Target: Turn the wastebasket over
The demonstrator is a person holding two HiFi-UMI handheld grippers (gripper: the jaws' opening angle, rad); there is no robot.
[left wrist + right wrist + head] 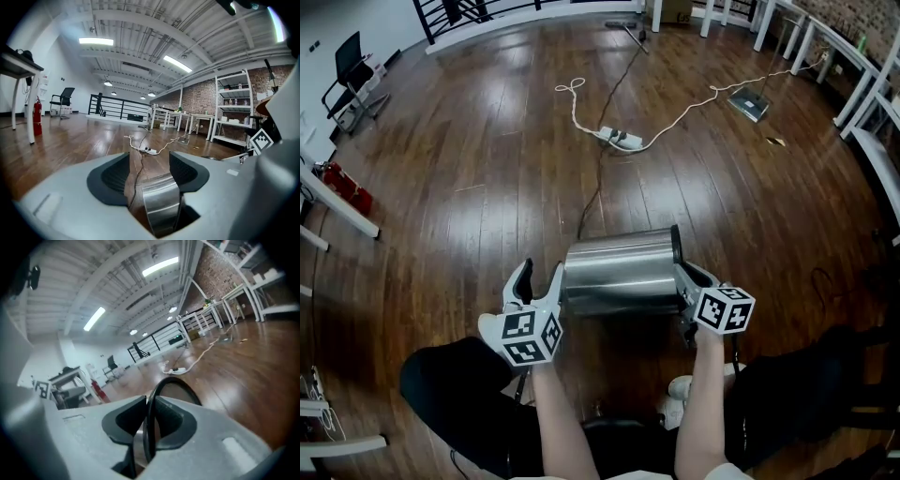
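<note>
A shiny steel wastebasket (619, 272) with a black rim lies on its side, held between my two grippers above the wooden floor. My right gripper (684, 281) is at its open right end. In the right gripper view the right gripper (150, 420) is shut on the black rim (154, 394), both pads pressing it. My left gripper (539, 272) is at the basket's closed left end. In the left gripper view the left gripper (149, 171) stands open; the basket's steel edge (161, 206) sits between the jaws against the right pad (185, 171), with floor showing on its left.
A white power strip (619, 139) with white and black cables lies on the floor beyond the basket. A flat grey device (750, 103) lies far right. White table legs (862, 94) line the right side; a chair (352, 80) and a red extinguisher (342, 187) stand left.
</note>
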